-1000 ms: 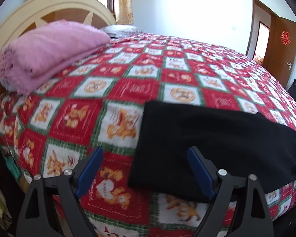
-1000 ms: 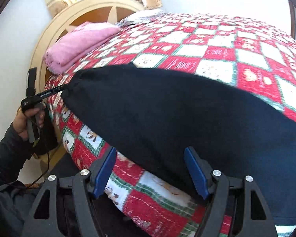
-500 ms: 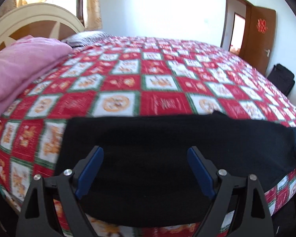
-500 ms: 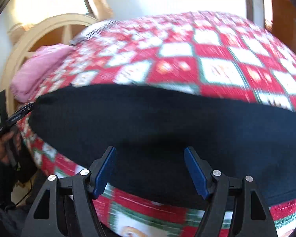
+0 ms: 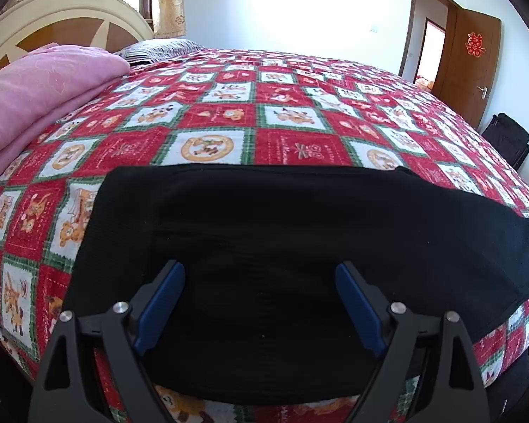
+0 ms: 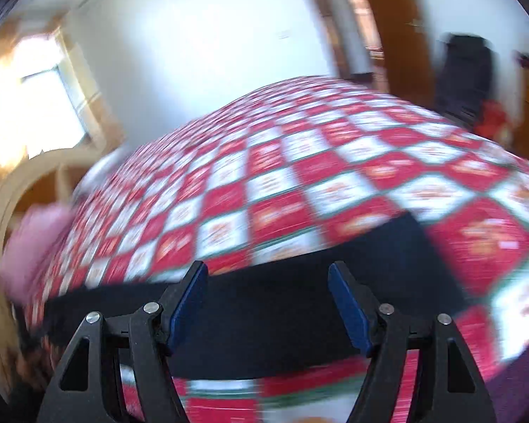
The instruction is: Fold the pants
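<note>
The black pants lie flat in a long folded strip along the near edge of the bed. In the left wrist view my left gripper is open and empty, hovering over the strip's left part. In the blurred right wrist view the pants run across the bottom, with their right end near the bed's right side. My right gripper is open and empty just above them.
The bed has a red, white and green checked quilt. A folded pink blanket lies at the far left by the cream headboard. A brown door and a black bag stand at the right.
Both grippers have swung right along the pants. The left view now centres on the strip. The right view has turned towards the pants' right end and is motion-blurred.
</note>
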The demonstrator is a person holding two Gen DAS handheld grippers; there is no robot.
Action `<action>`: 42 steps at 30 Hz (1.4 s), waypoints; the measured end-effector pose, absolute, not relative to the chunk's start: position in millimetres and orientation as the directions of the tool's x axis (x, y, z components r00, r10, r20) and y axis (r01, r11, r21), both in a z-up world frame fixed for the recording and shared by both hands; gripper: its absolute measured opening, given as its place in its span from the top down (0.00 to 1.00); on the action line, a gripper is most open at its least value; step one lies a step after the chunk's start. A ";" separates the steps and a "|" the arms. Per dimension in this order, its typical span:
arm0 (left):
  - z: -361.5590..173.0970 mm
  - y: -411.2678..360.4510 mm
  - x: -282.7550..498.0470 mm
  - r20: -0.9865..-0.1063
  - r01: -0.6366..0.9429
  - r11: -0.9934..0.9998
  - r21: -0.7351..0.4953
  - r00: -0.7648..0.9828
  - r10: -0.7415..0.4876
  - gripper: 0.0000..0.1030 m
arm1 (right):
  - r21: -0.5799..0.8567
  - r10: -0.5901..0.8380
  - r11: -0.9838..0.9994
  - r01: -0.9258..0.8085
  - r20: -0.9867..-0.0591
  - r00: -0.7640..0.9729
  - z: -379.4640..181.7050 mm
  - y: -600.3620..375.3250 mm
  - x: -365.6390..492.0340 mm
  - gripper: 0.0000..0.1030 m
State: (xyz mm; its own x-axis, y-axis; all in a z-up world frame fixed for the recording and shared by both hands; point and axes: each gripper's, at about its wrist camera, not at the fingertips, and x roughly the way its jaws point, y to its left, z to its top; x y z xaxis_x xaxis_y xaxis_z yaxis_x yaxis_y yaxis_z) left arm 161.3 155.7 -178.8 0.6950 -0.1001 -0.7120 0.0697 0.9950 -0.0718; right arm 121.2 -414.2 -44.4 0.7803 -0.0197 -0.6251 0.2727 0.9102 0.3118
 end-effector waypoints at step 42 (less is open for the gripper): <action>-184.2 172.0 159.3 -0.662 0.021 1.000 -0.013 0.749 -0.024 0.00 | 0.275 0.094 0.957 0.098 -0.609 0.788 -11.2 -365.7 144.2 0.84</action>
State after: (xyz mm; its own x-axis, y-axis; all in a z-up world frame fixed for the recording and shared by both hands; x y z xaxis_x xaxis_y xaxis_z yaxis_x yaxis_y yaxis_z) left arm 159.3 172.0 -184.2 0.7490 -0.0245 -0.6621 0.0210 0.9997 -0.0132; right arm 144.2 -365.7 -11.2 0.7878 0.0944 -0.6087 0.0976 0.9566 0.2747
